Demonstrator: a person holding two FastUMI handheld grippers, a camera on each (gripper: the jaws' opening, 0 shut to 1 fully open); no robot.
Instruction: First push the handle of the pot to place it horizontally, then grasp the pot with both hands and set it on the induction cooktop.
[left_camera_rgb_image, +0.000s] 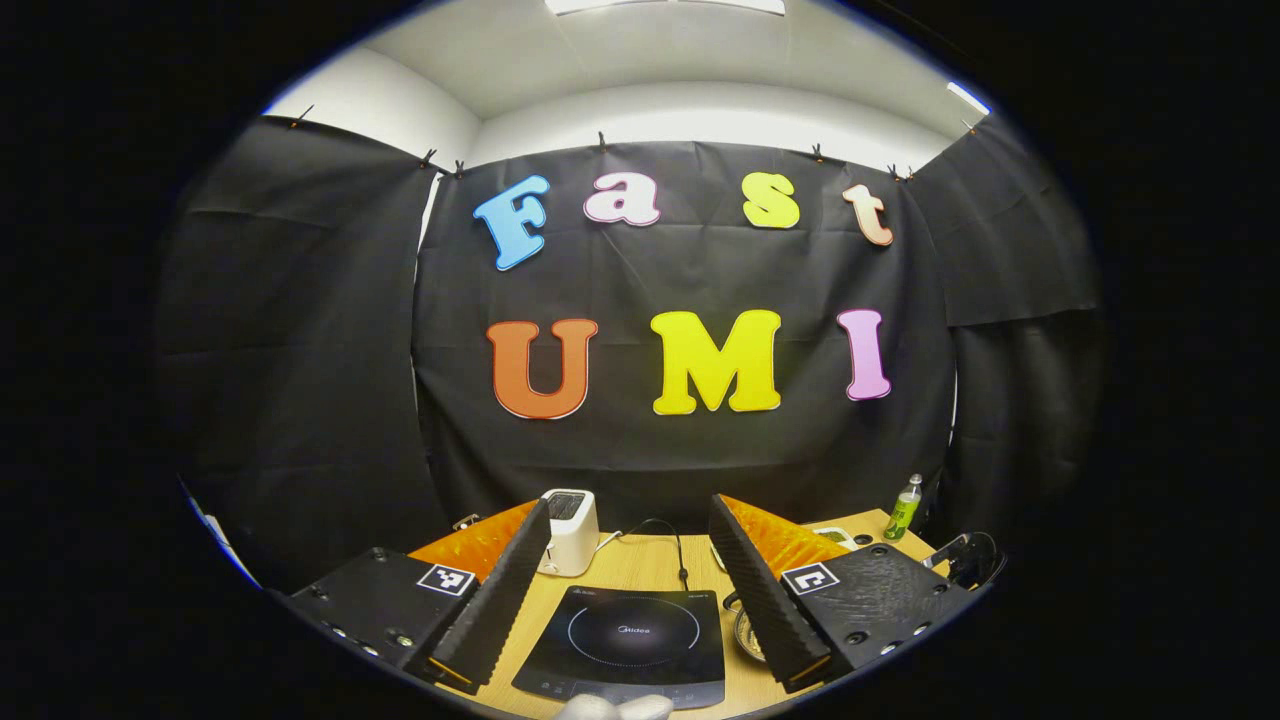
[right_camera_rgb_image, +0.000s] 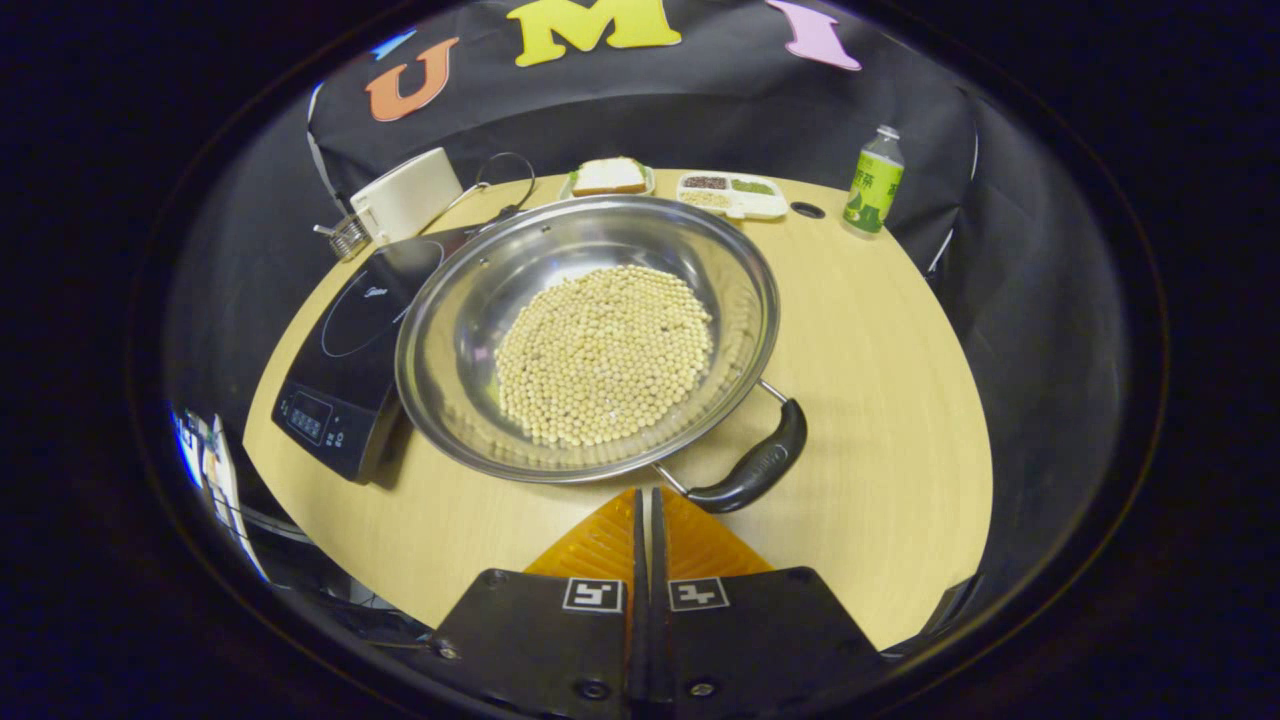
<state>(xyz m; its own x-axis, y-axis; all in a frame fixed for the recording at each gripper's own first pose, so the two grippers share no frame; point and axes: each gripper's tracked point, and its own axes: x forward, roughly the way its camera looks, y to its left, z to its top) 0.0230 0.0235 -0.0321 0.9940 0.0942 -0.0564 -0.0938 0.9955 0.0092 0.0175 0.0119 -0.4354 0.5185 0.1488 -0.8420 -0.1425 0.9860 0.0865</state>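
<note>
Right gripper view: right claw (right_camera_rgb_image: 645, 500) clenched, empty, tips just beside the handle (right_camera_rgb_image: 752, 468), which slants away rightward from the pot (right_camera_rgb_image: 588, 335); left claw (left_camera_rgb_image: 628, 580) released.

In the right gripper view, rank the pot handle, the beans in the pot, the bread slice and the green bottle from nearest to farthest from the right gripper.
1. Pot handle: just ahead of the right gripper, slightly right.
2. Beans: in the pot's middle, beyond the handle.
3. Bread slice: far table edge, straight ahead.
4. Green bottle: far right corner; too close to the bread to call.
</note>
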